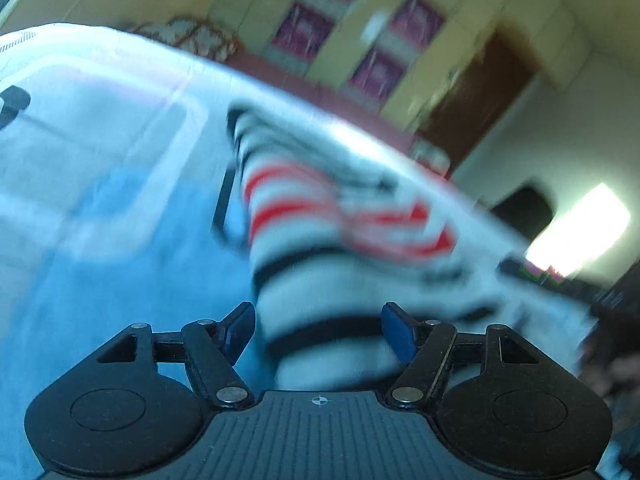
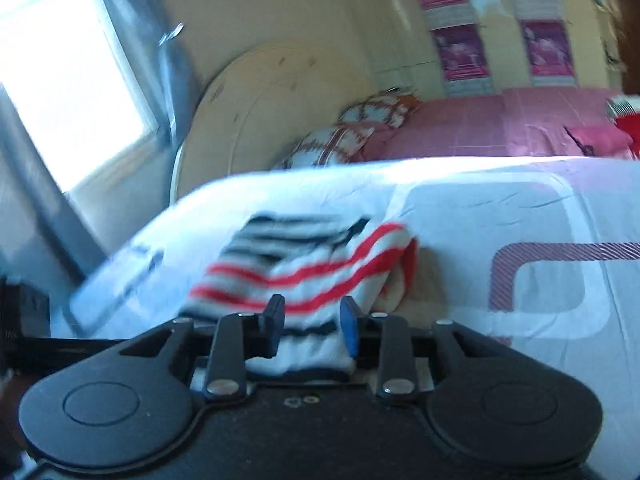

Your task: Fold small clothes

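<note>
Yellow walls (image 2: 280, 8) carry purple posters (image 2: 460, 50). A bright window (image 2: 60, 80) lights the room. A pink-covered bed (image 2: 500, 124) holds patterned pillows (image 2: 340, 144).

A white bed sheet (image 2: 460, 196) with a dark red and pale looped print covers the near surface. Beyond it lies a pink bedspread (image 2: 500, 124) with patterned pillows (image 2: 360, 128) at a cream rounded headboard (image 2: 260, 92), beside a bright window (image 2: 68, 76). Purple posters (image 2: 460, 52) hang on the cream cupboard doors behind, and a brown door (image 1: 480, 96) stands further along.
</note>
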A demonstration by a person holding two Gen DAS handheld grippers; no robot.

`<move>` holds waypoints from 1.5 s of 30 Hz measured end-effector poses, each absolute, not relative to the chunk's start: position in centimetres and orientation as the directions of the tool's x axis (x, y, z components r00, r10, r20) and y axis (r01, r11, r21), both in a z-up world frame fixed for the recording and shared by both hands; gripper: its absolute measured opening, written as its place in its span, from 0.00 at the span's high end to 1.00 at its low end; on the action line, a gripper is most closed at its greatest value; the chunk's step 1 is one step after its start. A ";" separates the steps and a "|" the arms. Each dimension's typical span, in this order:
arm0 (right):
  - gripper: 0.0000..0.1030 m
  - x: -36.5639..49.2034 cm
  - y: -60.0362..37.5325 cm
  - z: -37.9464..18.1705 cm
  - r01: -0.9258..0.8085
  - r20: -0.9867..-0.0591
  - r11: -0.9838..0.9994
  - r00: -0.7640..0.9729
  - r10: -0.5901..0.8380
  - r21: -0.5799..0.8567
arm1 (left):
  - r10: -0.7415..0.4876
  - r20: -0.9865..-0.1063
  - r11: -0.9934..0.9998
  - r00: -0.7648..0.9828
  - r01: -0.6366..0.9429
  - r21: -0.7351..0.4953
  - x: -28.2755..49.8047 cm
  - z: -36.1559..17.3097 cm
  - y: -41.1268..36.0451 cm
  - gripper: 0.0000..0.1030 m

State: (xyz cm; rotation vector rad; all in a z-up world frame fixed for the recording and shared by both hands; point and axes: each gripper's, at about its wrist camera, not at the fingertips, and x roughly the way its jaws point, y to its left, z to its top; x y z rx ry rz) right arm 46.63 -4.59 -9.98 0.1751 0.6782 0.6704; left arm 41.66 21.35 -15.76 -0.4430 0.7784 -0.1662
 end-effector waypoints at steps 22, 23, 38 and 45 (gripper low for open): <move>0.19 33.9 -8.0 -12.7 -0.325 -0.636 0.894 0.628 0.447 0.308 | -0.032 -0.662 0.979 0.749 -0.110 -0.172 28.6 -13.4 17.5 0.00; 0.18 33.5 -7.9 -12.7 -0.321 -0.637 0.897 0.631 0.442 0.304 | -0.034 -0.662 0.979 0.749 -0.109 -0.174 28.4 -13.3 17.3 0.00; 0.01 21.7 -11.4 -5.4 -0.263 -0.542 0.943 0.772 0.332 0.203 | -0.042 -0.539 0.987 0.841 -0.048 -0.152 18.3 -4.7 9.2 0.00; 0.01 13.7 -12.8 -1.4 -0.288 -0.469 0.943 0.818 0.334 0.168 | -0.060 -0.465 0.987 0.883 -0.017 -0.159 9.0 -0.7 7.1 0.00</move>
